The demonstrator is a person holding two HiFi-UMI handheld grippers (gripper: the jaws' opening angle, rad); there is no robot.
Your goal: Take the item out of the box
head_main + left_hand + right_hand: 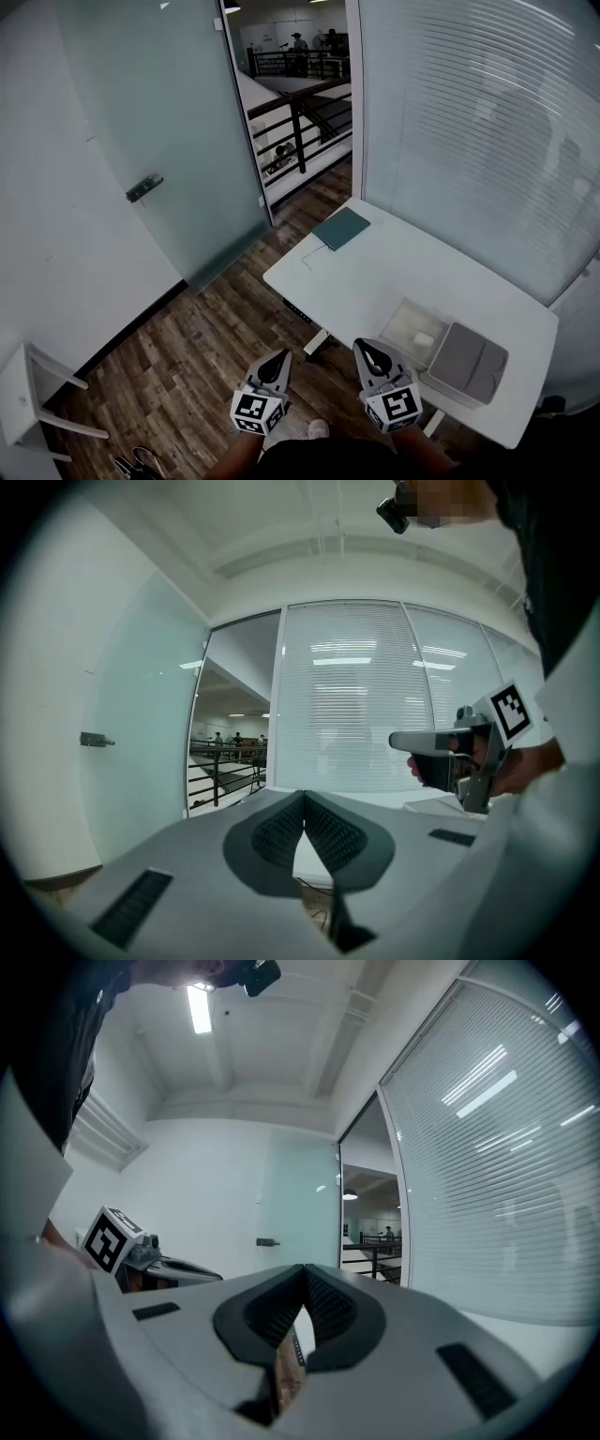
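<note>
- Your left gripper (pixel 277 360) and right gripper (pixel 368 350): jaws pressed together, empty.
- Item (pixel 424 338) lies in the open box (pixel 401 319) on the table (pixel 375 272).
- Expect it small and light; pinch its sides gently.

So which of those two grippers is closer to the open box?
The right gripper, its tip by the box at the table edge; the left gripper hangs over the wooden floor.
</note>
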